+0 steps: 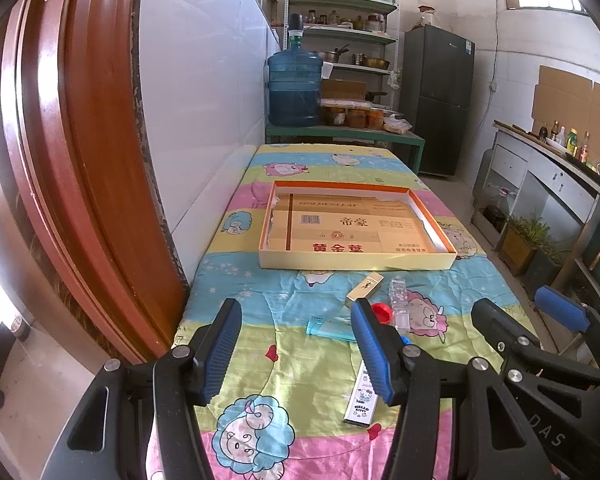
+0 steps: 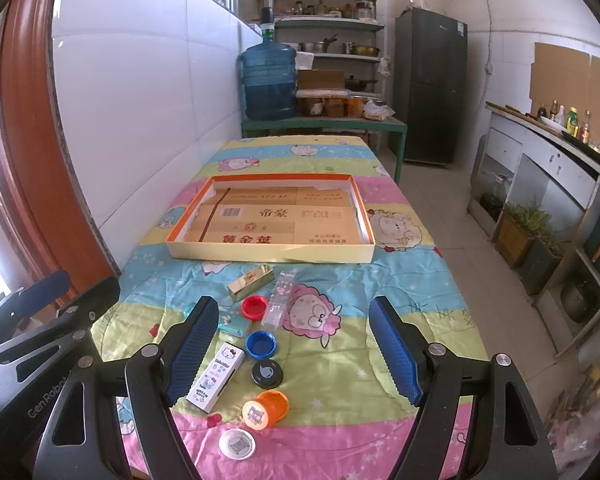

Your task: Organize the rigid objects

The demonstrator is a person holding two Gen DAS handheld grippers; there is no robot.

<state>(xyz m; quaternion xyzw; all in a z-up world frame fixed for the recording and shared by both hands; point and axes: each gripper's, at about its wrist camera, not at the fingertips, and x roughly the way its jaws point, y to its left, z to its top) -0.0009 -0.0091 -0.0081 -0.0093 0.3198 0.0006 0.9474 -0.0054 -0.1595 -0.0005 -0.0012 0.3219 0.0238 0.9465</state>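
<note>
**Small rigid items laid out before a shallow tray, both grippers empty**

Tray (image 2: 268, 251): shallow yellow-walled box with orange inner rim, lined with printed cardboard, lying at the centre of the right wrist frame on a cartoon-print cloth (image 2: 380, 288). Nothing but the cardboard liner shows inside it.

Items, all on the cloth below the tray in the right wrist frame:
- Gold box (image 2: 250, 280), just below the tray's near wall, lying at an angle.
- Clear plastic case (image 2: 278, 300), right of the gold box, close beside it.
- Red cap (image 2: 254, 306), open side up, between gold box and clear case.
- Teal flat case (image 2: 234, 326), partly hidden behind the right gripper's left finger.
- Blue cap (image 2: 261, 345), open side up, below the red cap.
- White Hello Kitty box (image 2: 216, 378), lower centre-left, lying flat beside the same finger.
- Black lid (image 2: 267, 374), just below the blue cap.
- Orange jar (image 2: 265, 404), on its side, printed end facing the camera.
- White round lid (image 2: 237, 444), lowest in the frame, near the cloth's edge.

Left gripper (image 1: 296, 350): jaws wide apart, holding nothing, hovering above the cloth in the lower centre of the left wrist frame; the Hello Kitty box shows past its right finger.

Right gripper (image 2: 296, 354): jaws wide apart, holding nothing, above the cluster of items.
</note>
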